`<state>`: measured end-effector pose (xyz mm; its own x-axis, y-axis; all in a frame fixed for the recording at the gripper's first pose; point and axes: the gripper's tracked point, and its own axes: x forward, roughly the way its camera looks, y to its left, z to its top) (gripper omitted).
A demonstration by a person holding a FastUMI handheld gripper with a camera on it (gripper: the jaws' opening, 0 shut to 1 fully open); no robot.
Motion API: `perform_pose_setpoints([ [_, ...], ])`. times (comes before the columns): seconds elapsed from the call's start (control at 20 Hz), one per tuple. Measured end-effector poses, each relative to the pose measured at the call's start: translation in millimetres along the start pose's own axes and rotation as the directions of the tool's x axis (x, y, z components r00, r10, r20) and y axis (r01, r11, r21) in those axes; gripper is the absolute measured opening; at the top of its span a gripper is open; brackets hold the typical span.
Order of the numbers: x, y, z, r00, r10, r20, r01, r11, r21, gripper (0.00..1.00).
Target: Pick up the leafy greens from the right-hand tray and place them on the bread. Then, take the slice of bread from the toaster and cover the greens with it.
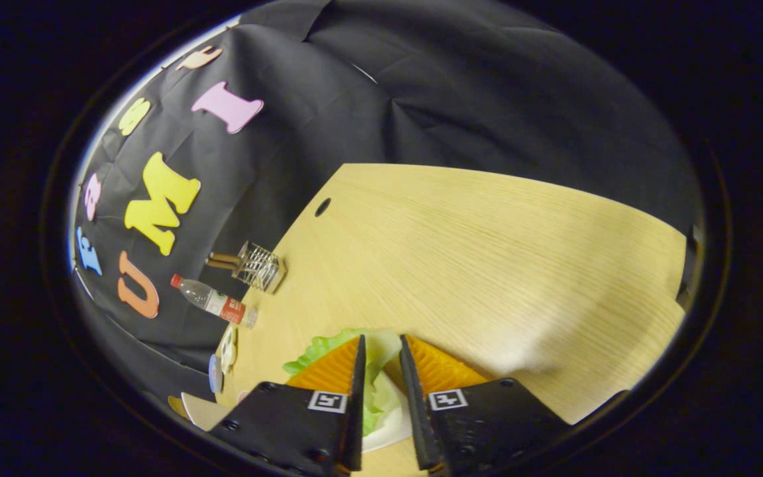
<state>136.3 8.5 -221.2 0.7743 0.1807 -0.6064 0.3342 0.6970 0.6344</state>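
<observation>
Pale green leafy greens (320, 349) sit between my two fingers and spill out past the fingertips to the left. My gripper (381, 340) is shut on the leaf, its fingers nearly closed with the leaf pressed between them. A white tray (391, 427) shows just under the leaf, between the fingers. Whether the leaf still touches the tray I cannot tell. Far beyond the fingers to the left, a wire toaster rack (261, 266) stands at the table's edge with brown slices (222, 260) sticking out of it.
A plastic bottle (212, 299) with a red cap stands near the rack at the wooden table's (487, 265) edge. Small plates (226, 351) lie along that edge closer to the fingers. A dark round hole (322, 207) marks the tabletop further off.
</observation>
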Motion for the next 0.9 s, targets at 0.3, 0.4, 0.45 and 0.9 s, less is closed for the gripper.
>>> perform_pose_setpoints([
  [0.3,-9.7,3.8,14.4,0.998,0.005,0.069,0.001,0.995,-0.097,0.0],
  [0.4,-18.9,12.3,19.0,0.995,0.029,0.097,-0.017,0.993,-0.12,0.0],
  [0.45,-24.3,18.8,19.9,0.993,0.047,0.106,-0.034,0.991,-0.126,0.0],
  [0.9,-83.6,99.4,1.3,0.959,0.222,0.177,-0.187,0.963,-0.194,0.0],
])
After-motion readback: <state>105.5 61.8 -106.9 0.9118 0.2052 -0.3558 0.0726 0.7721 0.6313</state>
